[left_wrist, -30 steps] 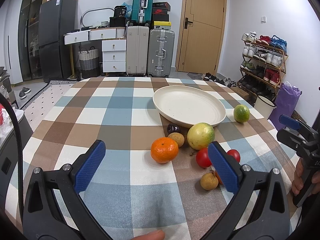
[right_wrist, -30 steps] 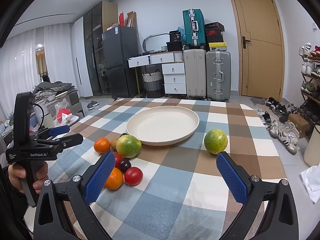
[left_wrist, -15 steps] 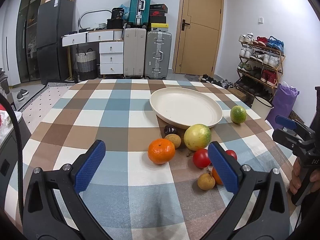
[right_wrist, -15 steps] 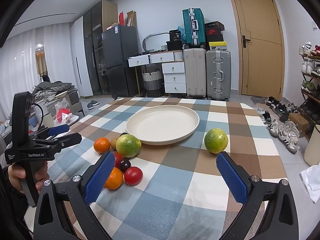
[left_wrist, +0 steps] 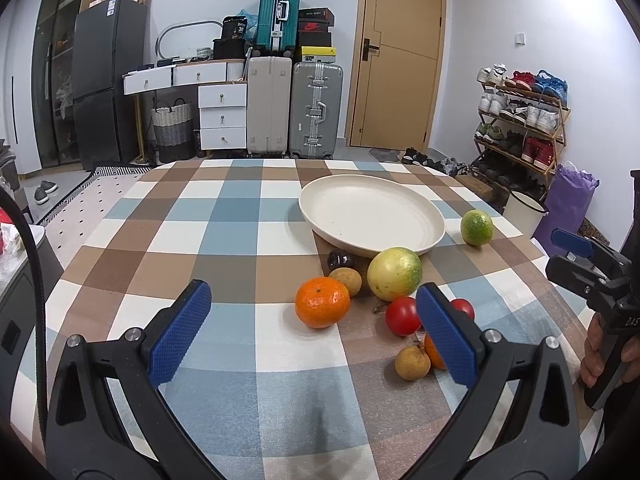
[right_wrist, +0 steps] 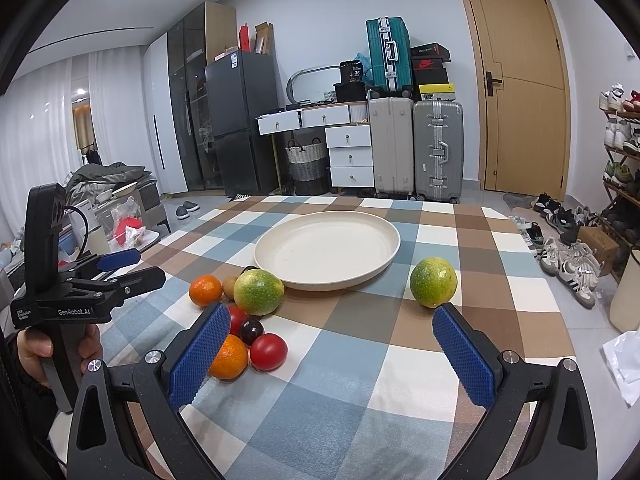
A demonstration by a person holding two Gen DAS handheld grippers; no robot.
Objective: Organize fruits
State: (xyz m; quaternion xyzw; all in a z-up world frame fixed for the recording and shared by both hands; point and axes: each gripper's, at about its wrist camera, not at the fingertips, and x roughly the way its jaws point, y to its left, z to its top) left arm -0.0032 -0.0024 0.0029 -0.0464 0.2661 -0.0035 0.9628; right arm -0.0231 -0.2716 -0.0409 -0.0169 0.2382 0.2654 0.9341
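A cream plate (left_wrist: 372, 216) (right_wrist: 328, 246) sits empty on the checked tablecloth. Below it lies a cluster: a mandarin (left_wrist: 322, 302) (right_wrist: 205, 290), a yellow-green fruit (left_wrist: 394, 274) (right_wrist: 258, 292), a dark plum (left_wrist: 340, 259), small brown fruits (left_wrist: 346, 280) (left_wrist: 412, 363), red tomatoes (left_wrist: 402, 316) (right_wrist: 269, 352) and a second orange (right_wrist: 229, 357). A green lime (left_wrist: 476, 227) (right_wrist: 433, 282) lies apart to the plate's right. My left gripper (left_wrist: 312, 336) is open and empty, just short of the cluster. My right gripper (right_wrist: 330, 356) is open and empty, between the cluster and the lime.
The table's right edge drops off near a white bin (left_wrist: 522, 214) and a purple bag (left_wrist: 568, 204). A shoe rack (left_wrist: 520, 120) stands at the right wall. Suitcases (left_wrist: 296, 110), drawers and a fridge (left_wrist: 106, 80) stand behind the table.
The left gripper has drawn slightly back and up, so the fruits sit a little lower in its view. The right gripper has hardly moved. Both stay open.
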